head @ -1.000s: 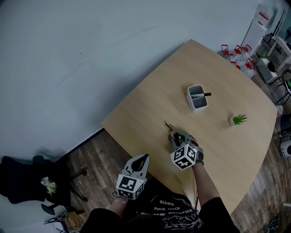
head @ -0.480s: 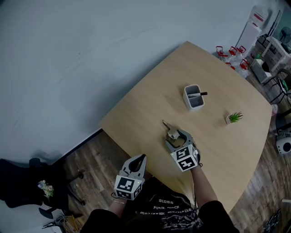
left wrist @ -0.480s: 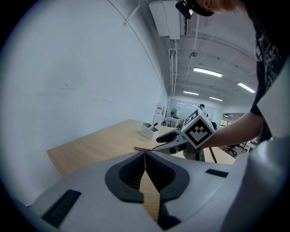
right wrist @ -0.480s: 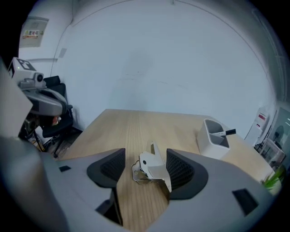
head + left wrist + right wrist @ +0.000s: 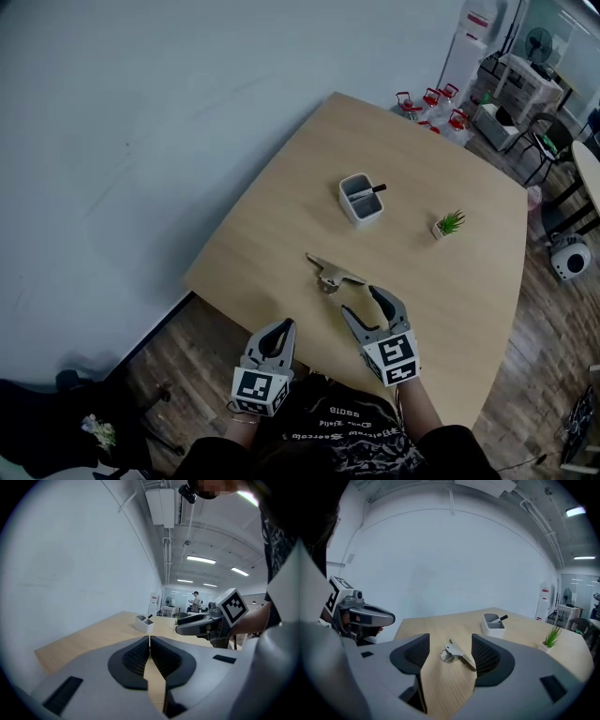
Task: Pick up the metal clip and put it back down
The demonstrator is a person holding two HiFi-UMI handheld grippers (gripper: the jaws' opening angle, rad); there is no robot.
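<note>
1. My right tool hangs over the worktop. Its jaws stand wide apart, having just been opening, and nothing is gripped between them.
2. The metal clip lies flat on the worktop on the near side of the white box, between that box and my right tool. In the right gripper view the clip shows through the gap between the pads, which do not touch it. In the head view it sits just ahead of the fingertips and apart from them.
3. My left tool has its jaws pressed together on nothing. It is held further from the white box than the clip, at the near edge of the worktop, with the wooden floor beneath it.
4. The left gripper view looks along the closed pads toward the white box. The right tool reaches in from that view's right side, its marker cube turned to the camera.
5. A black pen leans in the white box, its tip poking over the rim.
6. A small green plant in a white pot stands beside the white box, on the side away from the wall and well apart from the clip.
</note>
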